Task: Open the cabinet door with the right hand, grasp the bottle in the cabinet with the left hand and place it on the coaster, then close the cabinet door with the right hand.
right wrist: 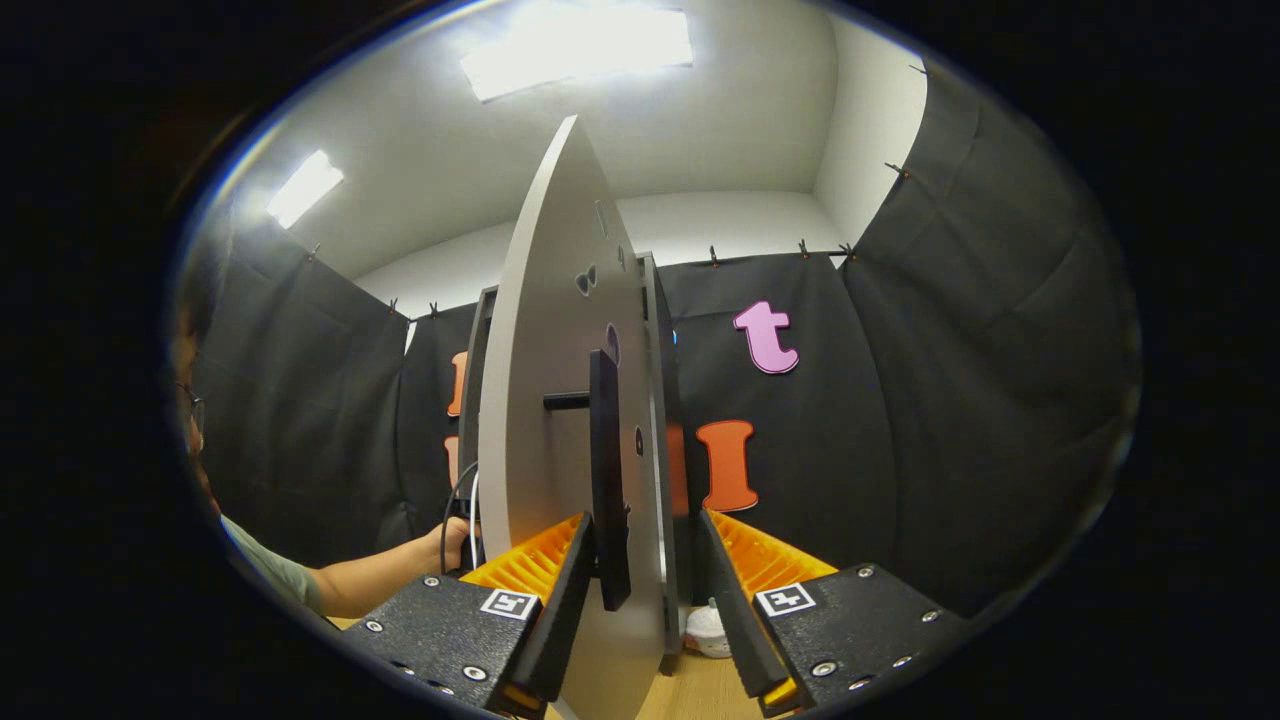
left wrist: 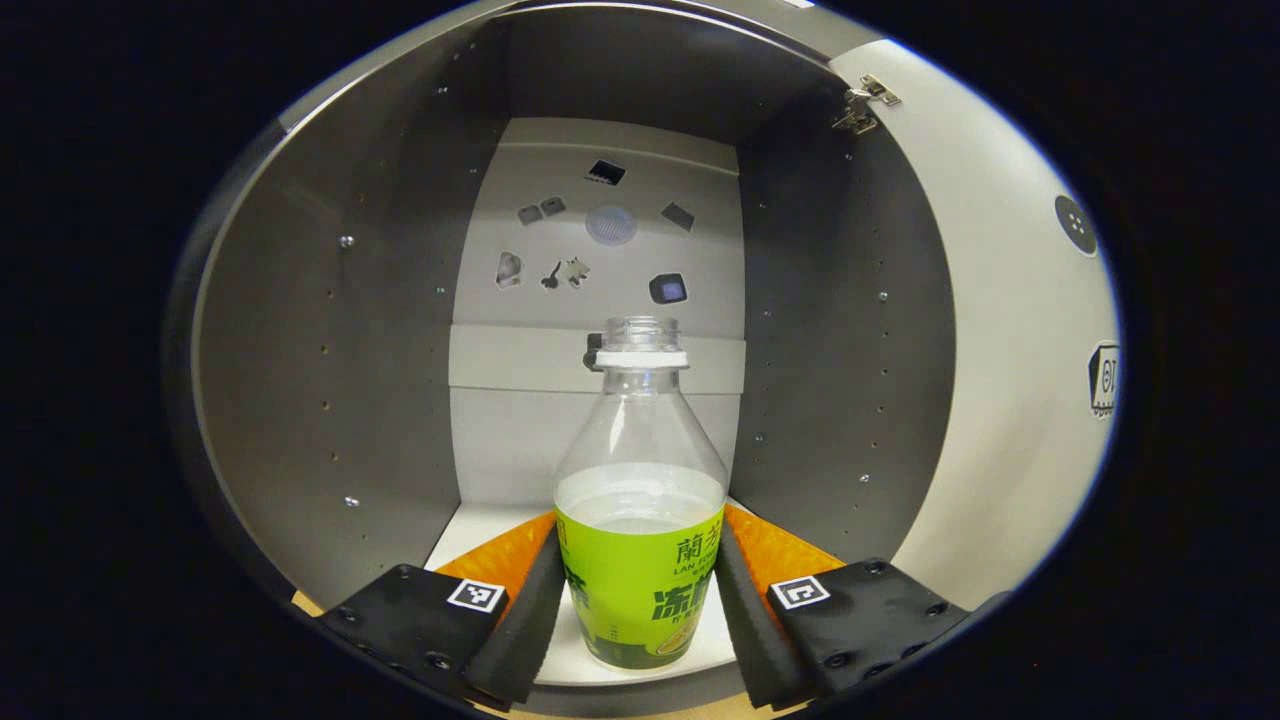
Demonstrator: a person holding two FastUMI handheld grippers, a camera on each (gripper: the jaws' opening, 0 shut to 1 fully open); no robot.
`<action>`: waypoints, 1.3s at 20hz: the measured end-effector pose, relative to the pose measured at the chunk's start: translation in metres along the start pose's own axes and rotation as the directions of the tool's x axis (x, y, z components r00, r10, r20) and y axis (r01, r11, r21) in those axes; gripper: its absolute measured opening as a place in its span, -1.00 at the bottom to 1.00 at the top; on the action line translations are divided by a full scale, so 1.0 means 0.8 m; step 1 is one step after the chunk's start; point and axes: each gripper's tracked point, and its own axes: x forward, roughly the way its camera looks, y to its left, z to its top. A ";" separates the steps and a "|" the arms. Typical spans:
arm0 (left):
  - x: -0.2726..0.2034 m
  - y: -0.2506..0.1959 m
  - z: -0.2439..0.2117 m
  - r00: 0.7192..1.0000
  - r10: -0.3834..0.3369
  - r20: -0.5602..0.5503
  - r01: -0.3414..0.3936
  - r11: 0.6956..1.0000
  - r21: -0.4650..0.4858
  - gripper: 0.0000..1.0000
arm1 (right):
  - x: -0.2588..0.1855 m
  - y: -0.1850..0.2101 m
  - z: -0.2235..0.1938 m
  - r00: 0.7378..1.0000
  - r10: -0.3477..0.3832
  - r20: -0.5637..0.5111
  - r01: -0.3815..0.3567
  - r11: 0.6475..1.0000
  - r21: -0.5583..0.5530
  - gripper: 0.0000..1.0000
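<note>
A clear bottle (left wrist: 640,560) with a green label, no cap and some liquid inside stands upright on the white floor of the open grey cabinet (left wrist: 330,380). My left gripper (left wrist: 640,530) reaches into the cabinet, and its two fingers lie against the bottle's left and right sides at label height. The cabinet door (right wrist: 545,400) is swung open and I see it edge-on in the right gripper view. My right gripper (right wrist: 640,530) stands open around the door's edge and its dark bar handle (right wrist: 605,480). Its left finger is at the handle and its right finger is clear of the door.
The door (left wrist: 1000,350) stands open to the right of the cabinet, with a hinge (left wrist: 865,105) at its top. A person's forearm (right wrist: 380,575) reaches toward the cabinet from the left. A small white object (right wrist: 705,630) lies on the wooden table (right wrist: 700,690) behind the door.
</note>
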 end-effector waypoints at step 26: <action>-0.243 0.113 -0.018 0.998 0.045 0.050 -0.049 0.997 0.062 0.63 | -0.014 -0.003 -0.004 0.994 -0.053 -0.101 0.074 0.972 0.223 0.36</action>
